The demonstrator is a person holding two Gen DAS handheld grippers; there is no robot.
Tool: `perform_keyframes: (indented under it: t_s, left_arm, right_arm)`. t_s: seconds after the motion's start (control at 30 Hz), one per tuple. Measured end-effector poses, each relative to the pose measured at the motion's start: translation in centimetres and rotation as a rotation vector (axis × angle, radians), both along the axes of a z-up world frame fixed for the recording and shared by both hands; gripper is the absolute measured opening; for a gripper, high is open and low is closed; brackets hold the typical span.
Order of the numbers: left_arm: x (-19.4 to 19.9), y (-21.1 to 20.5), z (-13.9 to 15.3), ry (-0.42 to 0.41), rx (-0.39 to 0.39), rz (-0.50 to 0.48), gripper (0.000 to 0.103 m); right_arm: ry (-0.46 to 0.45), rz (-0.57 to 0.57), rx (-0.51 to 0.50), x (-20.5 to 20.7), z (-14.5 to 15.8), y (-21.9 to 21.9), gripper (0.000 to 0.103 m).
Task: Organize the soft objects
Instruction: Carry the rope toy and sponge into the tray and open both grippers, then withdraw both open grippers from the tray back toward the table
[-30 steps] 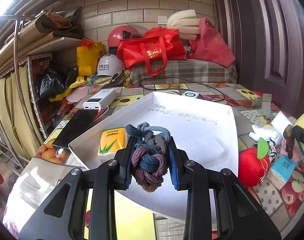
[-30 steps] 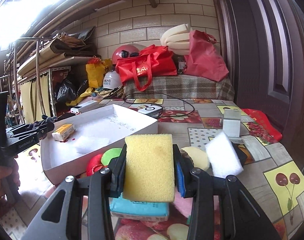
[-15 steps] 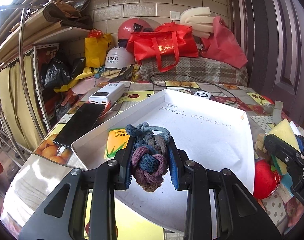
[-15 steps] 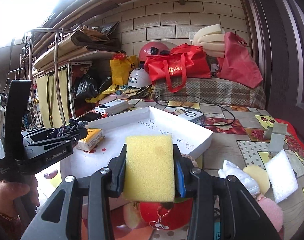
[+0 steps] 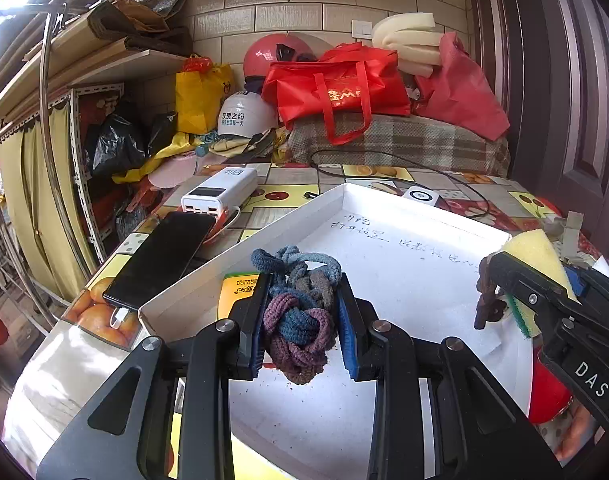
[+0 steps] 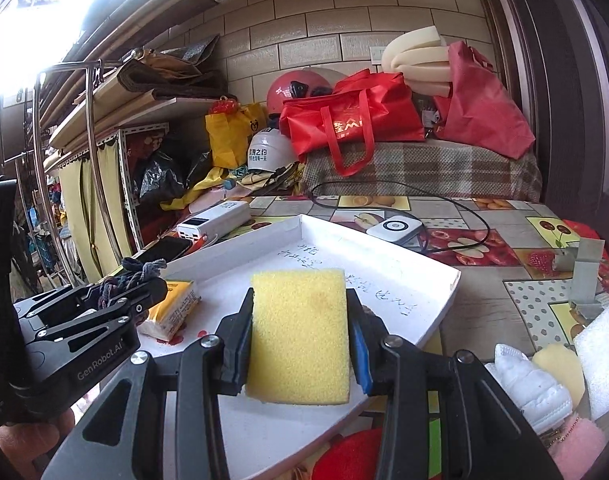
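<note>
My left gripper (image 5: 300,320) is shut on a knotted rope ball (image 5: 298,320) of blue, purple and grey cord, held above the near corner of the white tray (image 5: 408,272). My right gripper (image 6: 300,332) is shut on a yellow sponge (image 6: 300,332) and holds it over the tray's (image 6: 444,300) right front part. The right gripper also shows at the right of the left wrist view (image 5: 544,292), with the sponge (image 5: 532,246) in it. The left gripper shows at the left of the right wrist view (image 6: 116,296). A yellow tissue packet (image 6: 172,308) lies in the tray.
A black phone (image 5: 160,260) and a white power bank (image 5: 220,192) lie left of the tray. A white charger (image 6: 394,228) with a black cable lies behind it. White, yellow and pink soft items (image 6: 552,376) and a red plush apple (image 5: 548,392) lie right of the tray. Bags and helmets fill the back.
My right gripper has carried the yellow sponge leftward to over the tray. My left gripper has moved forward a little with the rope ball.
</note>
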State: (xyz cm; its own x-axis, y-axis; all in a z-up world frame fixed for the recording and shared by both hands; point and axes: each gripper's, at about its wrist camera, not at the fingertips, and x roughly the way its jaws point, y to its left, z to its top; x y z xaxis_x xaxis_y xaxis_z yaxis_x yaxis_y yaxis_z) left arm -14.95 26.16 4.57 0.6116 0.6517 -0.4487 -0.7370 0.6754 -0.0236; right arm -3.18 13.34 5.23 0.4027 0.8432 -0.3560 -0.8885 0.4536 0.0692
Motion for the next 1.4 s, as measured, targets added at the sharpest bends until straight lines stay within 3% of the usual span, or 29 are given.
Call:
perform_keyframes:
  t_s: [0.53,0.6,0.63,0.77,0.87,1.13,1.27,1.4]
  left_arm:
    - [2.1,2.7,-0.3,0.033,-0.025,0.023,0.031]
    - [1.7,2.7,-0.2,0.020,-0.016,0.054,0.043]
    - [1.5,2.6,-0.1,0.014,-0.008,0.082,0.055]
    - [-0.2,3.7,-0.2,-0.044,-0.053,0.167,0.103]
    - [-0.7,4.0,-0.2,-0.066,-0.070,0.183,0.103]
    - [-1.0,3.3,0.1,-0.079,-0.032,0.203,0.103]
    - [-2.0,2.9,0.3,-0.126,-0.009,0.216,0.103]
    - [-2.7,2.9,0.3,-0.145,-0.032,0.221,0.103]
  right_arm:
    - [0.058,-0.078,-0.054,2.3,-0.2,4.3,0.044]
    - [0.053,-0.070,-0.069,2.2,-0.3,4.6,0.063]
    - [0.046,-0.070,-0.070,2.1,-0.3,4.6,0.084]
    - [0.046,-0.091,-0.038,2.2,-0.1,4.0,0.101]
    - [0.063,-0.097,-0.019,2.6,0.0,3.7,0.103]
    - [0.028,-0.085,-0.005,2.0,0.2,3.7,0.103]
    - [0.009,-0.082,0.008,1.4,0.3,3.4,0.103]
    - [-0.027,-0.059,0.011,0.2,0.4,2.9,0.103]
